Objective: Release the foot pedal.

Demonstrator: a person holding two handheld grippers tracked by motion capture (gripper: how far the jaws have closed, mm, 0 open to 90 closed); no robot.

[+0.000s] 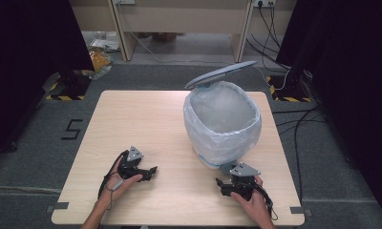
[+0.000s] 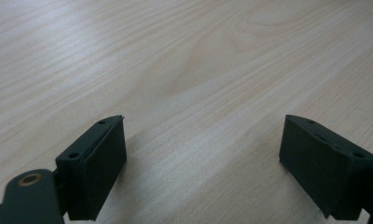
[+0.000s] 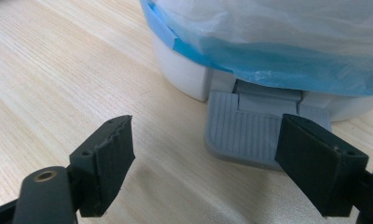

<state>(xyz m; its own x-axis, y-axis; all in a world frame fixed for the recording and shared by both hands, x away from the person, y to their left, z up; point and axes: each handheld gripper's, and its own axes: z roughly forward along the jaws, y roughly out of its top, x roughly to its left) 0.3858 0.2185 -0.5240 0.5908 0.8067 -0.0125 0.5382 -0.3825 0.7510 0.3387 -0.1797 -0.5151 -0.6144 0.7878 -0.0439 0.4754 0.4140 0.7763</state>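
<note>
A white pedal bin [image 1: 222, 126] lined with a pale blue bag stands on the right half of the wooden table [image 1: 132, 119], its grey lid [image 1: 221, 74] raised at the back. Its grey ribbed pedal [image 3: 254, 133] lies just ahead of my right gripper [image 3: 205, 161], which is open with nothing between its jaws. In the high view the right gripper [image 1: 227, 183] rests on the table in front of the bin. My left gripper [image 1: 148, 171] rests at the front left, open over bare wood [image 2: 203, 74].
A blue band of the bag [image 3: 268, 60] hangs over the bin's white base. Beyond the table stand a wooden desk [image 1: 179, 19], cables [image 1: 294, 119] on the grey floor, and black curtains on both sides.
</note>
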